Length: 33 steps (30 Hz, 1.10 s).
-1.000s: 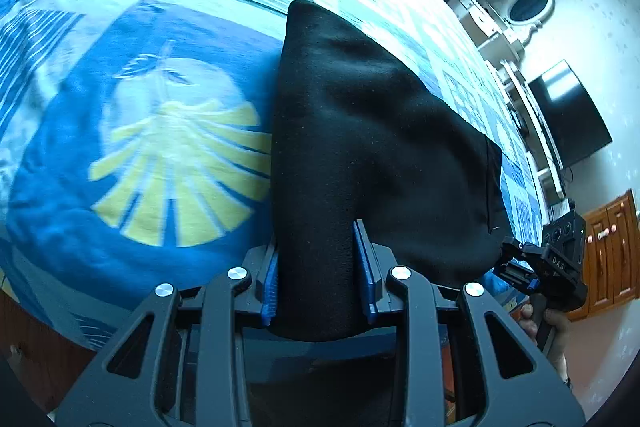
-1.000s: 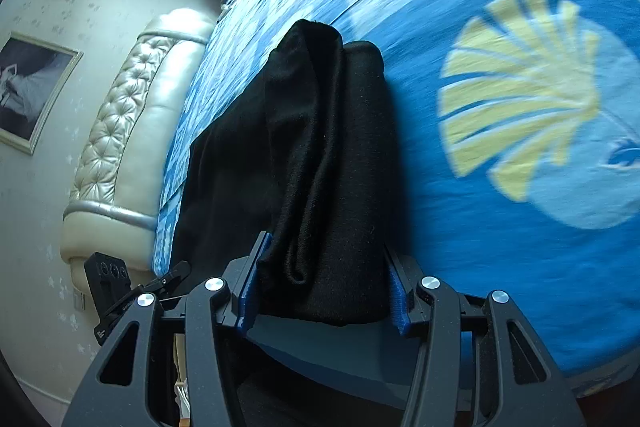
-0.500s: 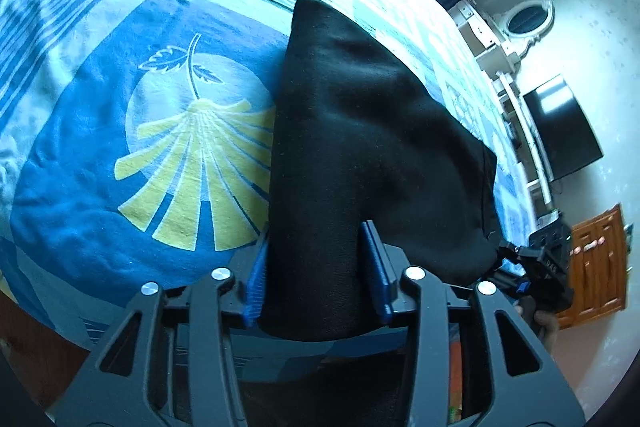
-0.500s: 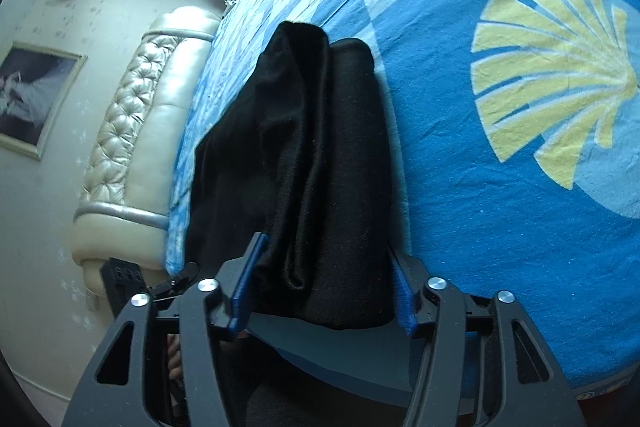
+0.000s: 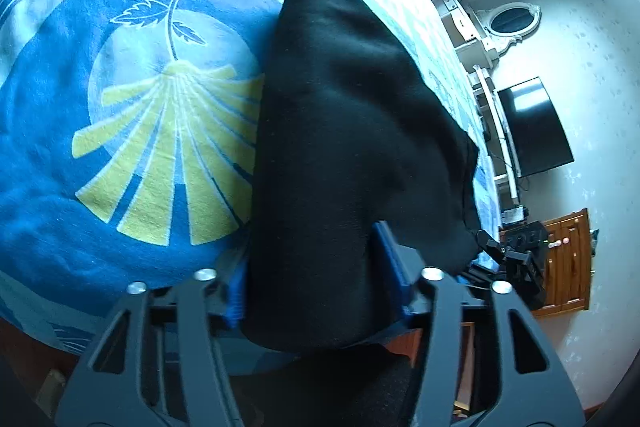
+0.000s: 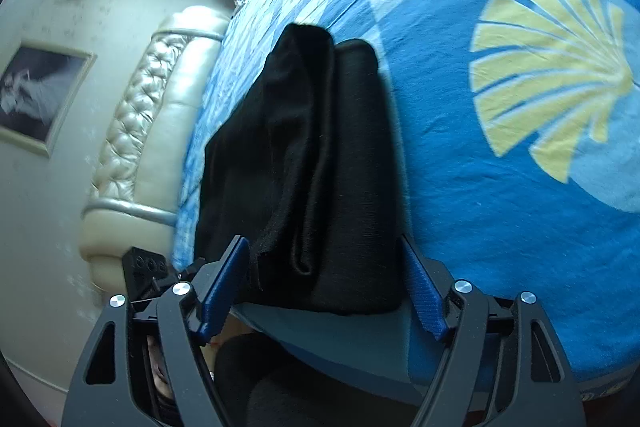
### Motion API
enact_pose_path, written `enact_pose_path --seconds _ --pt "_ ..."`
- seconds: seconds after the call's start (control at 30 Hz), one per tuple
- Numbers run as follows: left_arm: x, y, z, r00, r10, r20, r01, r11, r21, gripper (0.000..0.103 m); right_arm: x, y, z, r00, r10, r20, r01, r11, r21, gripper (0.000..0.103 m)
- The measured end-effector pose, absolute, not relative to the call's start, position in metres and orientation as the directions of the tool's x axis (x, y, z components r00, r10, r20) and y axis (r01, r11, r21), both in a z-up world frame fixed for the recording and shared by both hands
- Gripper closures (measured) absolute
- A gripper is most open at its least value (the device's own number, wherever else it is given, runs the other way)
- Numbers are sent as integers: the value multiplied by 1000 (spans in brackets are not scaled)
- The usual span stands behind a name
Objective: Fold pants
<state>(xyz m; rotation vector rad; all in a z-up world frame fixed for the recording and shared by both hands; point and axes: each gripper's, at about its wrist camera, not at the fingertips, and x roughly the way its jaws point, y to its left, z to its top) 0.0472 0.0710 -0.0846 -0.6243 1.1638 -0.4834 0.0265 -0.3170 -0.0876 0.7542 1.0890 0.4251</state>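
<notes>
The black pants (image 5: 344, 131) lie folded in a thick stack on a blue bedspread (image 5: 52, 167) with a yellow shell print. My left gripper (image 5: 316, 283) has its blue pads either side of the near end of the stack, jaws spread wide. In the right wrist view the pants (image 6: 304, 155) show several layers at the near edge. My right gripper (image 6: 326, 279) straddles that end, its jaws wide and its left pad clear of the cloth. Each gripper shows at the edge of the other's view.
The bed's near edge runs just under both grippers. A padded cream headboard (image 6: 140, 131) is at the left of the right wrist view. A wall TV (image 5: 532, 127), a white shelf and a wooden cabinet (image 5: 568, 259) stand beyond the bed.
Both grippers' jaws have spread wider around the pants' ends. The cameras have shifted slightly, and the pants stay on the bed.
</notes>
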Motion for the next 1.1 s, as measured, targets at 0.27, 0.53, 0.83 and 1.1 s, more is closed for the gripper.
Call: enact_pose_path --seconds 0.27,0.53,0.83,1.1 --pt "47 65 -66 348 -567 -746 99 814 -572 69 26 -305 -83 430 633 -644 42 698 715 50" --pt "46 85 -61 374 -536 -757 74 831 -552 69 34 -280 -86 406 658 -634 16 689 725 50" --pt "40 110 -61 393 -524 -756 41 831 -554 69 45 -267 -92 383 685 -620 -3 672 740 50" --pt "38 116 -68 392 -544 -742 39 816 -577 68 42 -275 -101 378 717 -586 -22 640 768 53"
